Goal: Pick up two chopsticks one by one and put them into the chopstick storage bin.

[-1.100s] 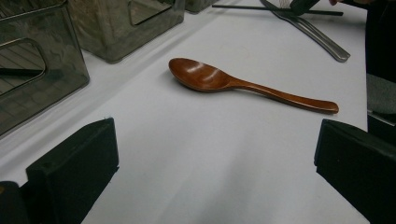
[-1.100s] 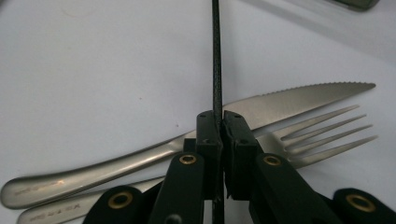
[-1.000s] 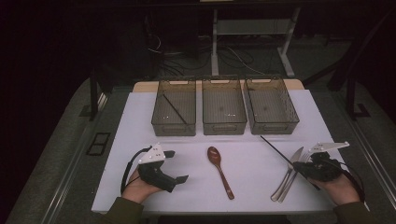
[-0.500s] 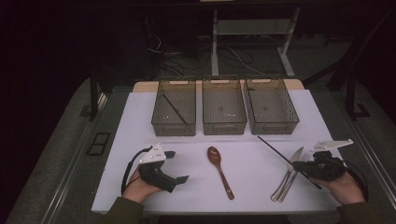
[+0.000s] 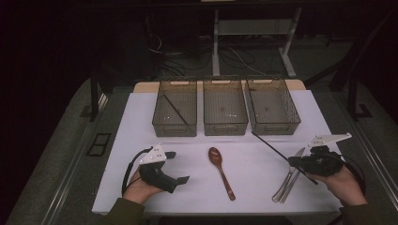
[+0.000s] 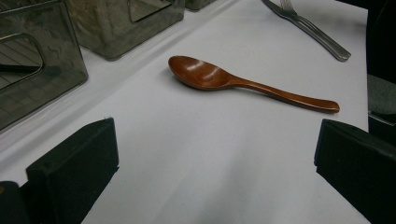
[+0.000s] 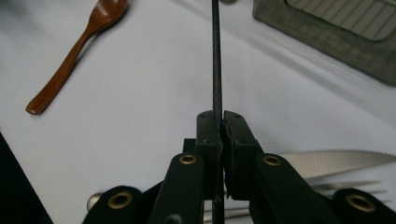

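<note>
My right gripper [image 5: 294,161] [image 7: 221,122] is shut on a thin black chopstick [image 5: 270,146] [image 7: 216,56], held above the white table at the right, its tip slanting up and left toward the bins. A second black chopstick [image 5: 175,109] lies inside the left bin [image 5: 174,127]. My left gripper [image 5: 177,167] rests near the table's front left, its jaws wide apart with nothing between them. A brown wooden spoon [image 5: 221,170] [image 6: 243,83] [image 7: 74,51] lies on the table in front of it.
Three smoky clear bins stand in a row at the back: the left one, a middle bin [image 5: 225,125] and a right bin [image 5: 274,125]. A metal knife and fork [image 5: 286,183] [image 6: 310,29] [image 7: 327,163] lie at the front right, under my right gripper.
My right gripper has risen a little with the chopstick and shifted slightly right. The left gripper has stayed put.
</note>
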The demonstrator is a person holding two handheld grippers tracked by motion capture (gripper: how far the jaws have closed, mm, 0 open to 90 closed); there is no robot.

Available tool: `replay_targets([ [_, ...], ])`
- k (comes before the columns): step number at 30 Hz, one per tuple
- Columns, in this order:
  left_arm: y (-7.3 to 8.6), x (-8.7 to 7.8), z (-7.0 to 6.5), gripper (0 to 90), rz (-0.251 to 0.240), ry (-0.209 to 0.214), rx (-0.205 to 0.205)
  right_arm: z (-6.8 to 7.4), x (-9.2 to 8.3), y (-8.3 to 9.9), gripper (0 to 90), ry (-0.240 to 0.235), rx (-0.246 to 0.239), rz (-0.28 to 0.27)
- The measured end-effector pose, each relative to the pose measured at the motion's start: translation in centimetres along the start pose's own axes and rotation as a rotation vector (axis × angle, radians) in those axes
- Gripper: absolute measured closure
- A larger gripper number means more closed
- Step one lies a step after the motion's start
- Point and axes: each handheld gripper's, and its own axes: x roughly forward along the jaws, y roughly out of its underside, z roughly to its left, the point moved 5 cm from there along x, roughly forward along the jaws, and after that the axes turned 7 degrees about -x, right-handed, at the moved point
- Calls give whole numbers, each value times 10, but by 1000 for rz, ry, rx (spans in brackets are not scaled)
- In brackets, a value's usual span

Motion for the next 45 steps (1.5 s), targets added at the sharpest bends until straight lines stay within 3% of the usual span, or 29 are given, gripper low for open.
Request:
replay_targets([
  [7,0,1,0,0,3,-2,-2,4,5,-17,857,-7,-32,-18],
  [45,0,2,-1,0,-2,-2,-3,33,52,-112,857,-61,-76,-47],
])
